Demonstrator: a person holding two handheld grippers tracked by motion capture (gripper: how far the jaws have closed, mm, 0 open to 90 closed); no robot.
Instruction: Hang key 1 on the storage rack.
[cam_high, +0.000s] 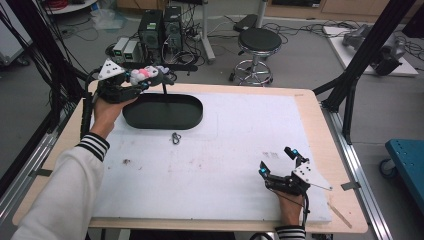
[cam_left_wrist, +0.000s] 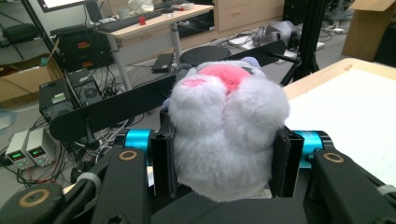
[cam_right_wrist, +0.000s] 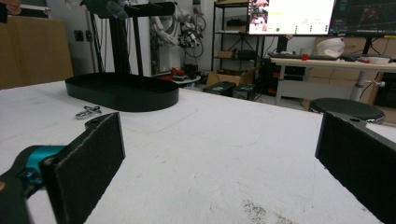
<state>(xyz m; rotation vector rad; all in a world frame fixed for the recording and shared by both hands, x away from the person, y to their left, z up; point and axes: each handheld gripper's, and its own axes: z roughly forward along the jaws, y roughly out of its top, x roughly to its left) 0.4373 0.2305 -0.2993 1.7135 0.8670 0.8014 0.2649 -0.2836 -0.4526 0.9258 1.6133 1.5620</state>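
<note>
A fluffy white plush toy (cam_high: 142, 74) with pink patches is clamped in my left gripper (cam_high: 146, 76), held in the air at the back left of the table. In the left gripper view the plush toy (cam_left_wrist: 224, 130) bulges between both black pads (cam_left_wrist: 164, 163), just in front of the stand's black crossbar (cam_left_wrist: 140, 100). The black stand has an oval base (cam_high: 162, 117) and a thin pole (cam_high: 164, 89). My right gripper (cam_high: 277, 161) rests on the white mat near the front right, jaws wide apart and bare (cam_right_wrist: 219, 154).
A small metal clip (cam_high: 176, 137) lies on the white mat (cam_high: 225, 150) just in front of the oval base, also in the right gripper view as the clip (cam_right_wrist: 88, 112). Beyond the table's far edge stand a round stool (cam_high: 257, 42) and computer cases (cam_high: 160, 27).
</note>
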